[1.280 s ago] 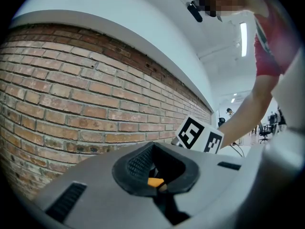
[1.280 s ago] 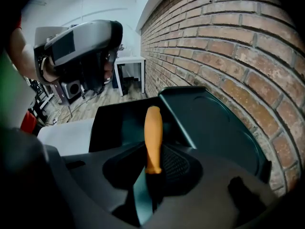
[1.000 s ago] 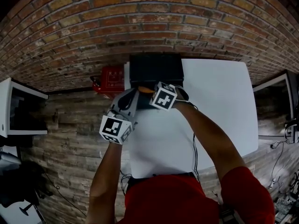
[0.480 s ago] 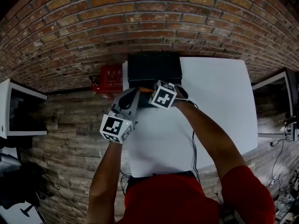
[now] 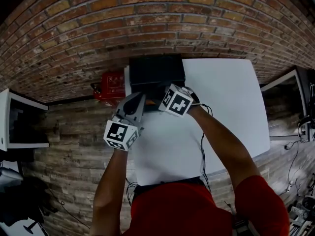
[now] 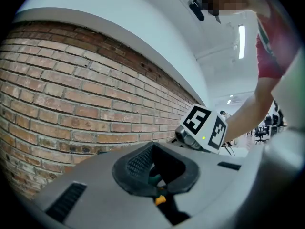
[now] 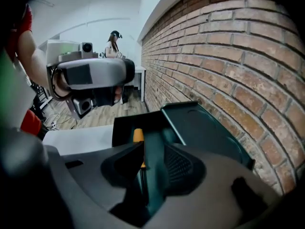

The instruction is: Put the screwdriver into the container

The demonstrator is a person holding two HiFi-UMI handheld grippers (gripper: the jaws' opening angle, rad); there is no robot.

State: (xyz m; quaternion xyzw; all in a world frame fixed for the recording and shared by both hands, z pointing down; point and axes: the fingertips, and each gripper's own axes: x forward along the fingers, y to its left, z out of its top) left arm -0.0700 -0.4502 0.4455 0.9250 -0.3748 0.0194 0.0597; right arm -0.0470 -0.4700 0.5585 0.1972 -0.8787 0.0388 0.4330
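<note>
**Screwdriver lands in the box.** At the left of the head view, a red box (image 5: 112, 83) sits beside the edge of the white tabletop (image 5: 221, 97). Its pale markings are too small to read.

Just right of it, the left tongs (image 6: 153, 149) are closed. The pads are drawn together, with only a sliver of green and orange showing in the slit, and they hold nothing that can be made out.

At top centre the dark container (image 5: 155, 70) stands open by the brick wall, its lid (image 7: 205, 128) swung toward the bricks. The screwdriver (image 7: 138, 135) lies inside, orange handle at the far end and dark shaft running back toward the lens.

Over it the right tongs (image 7: 153, 148) stand wide, their jaws having just been opening. The tool shows in the gap, but neither pad presses on it, and the task looks all but done.

The screwdriver appears light and rigid. Its slim shaft is likely slick and apt to roll, so the thicker handle, taken across its middle, offers the surest hold.

No brand or wording is legible on tool or container. The marker cubes (image 5: 119, 133) carry only black-and-white squares.
</note>
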